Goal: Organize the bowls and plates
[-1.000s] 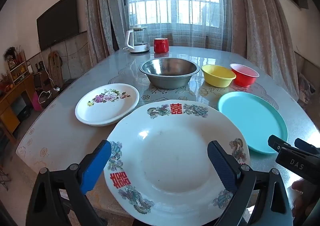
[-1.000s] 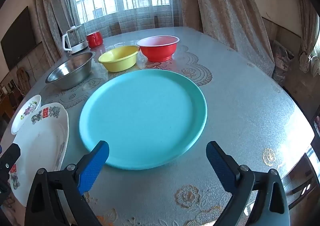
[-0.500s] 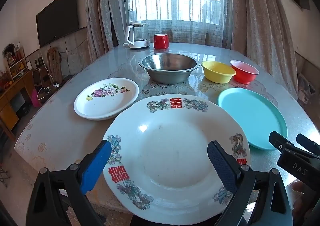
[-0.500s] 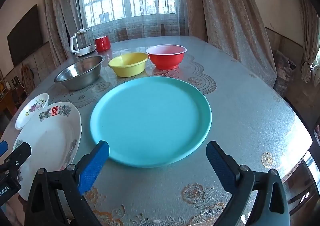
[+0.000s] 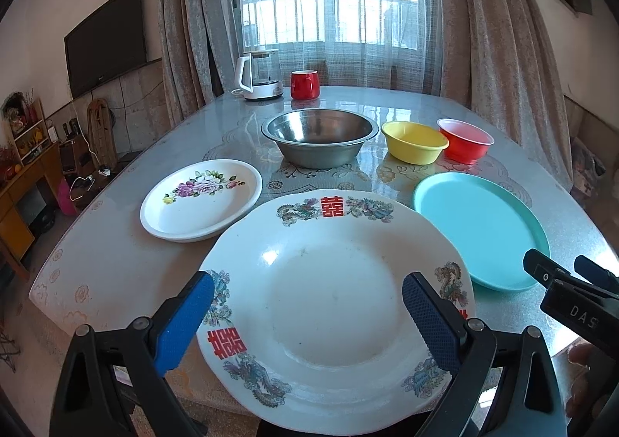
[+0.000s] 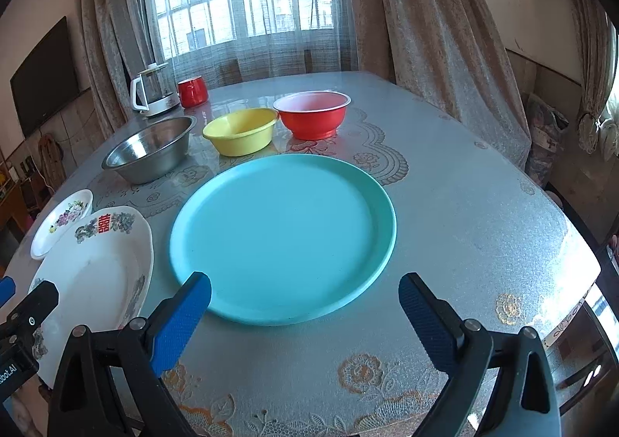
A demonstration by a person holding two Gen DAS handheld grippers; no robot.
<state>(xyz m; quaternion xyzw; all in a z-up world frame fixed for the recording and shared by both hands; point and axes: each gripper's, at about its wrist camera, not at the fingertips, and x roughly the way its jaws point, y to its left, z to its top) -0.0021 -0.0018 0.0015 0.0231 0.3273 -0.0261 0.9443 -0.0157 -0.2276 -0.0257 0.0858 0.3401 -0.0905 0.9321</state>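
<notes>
The left tool (image 5: 307, 315) is wide apart and holds nothing. It hangs over the near part of the big white plate (image 5: 332, 290) with red marks and dragons on its rim. This plate lies flat on the desk (image 6: 464, 212), at the near edge.

The right tool (image 6: 305, 307) is wide apart too, with nothing in it. It hangs just in front of the blue plate (image 6: 282, 239), which lies just right of the big white plate.

A small white plate (image 5: 201, 201) with flowers lies just left of the big white plate, a bit farther back. Behind the big white plate stands a metal bowl (image 5: 319, 137). To the right of the metal bowl are a yellow bowl (image 5: 414, 141) and then a red bowl (image 5: 464, 139).
</notes>
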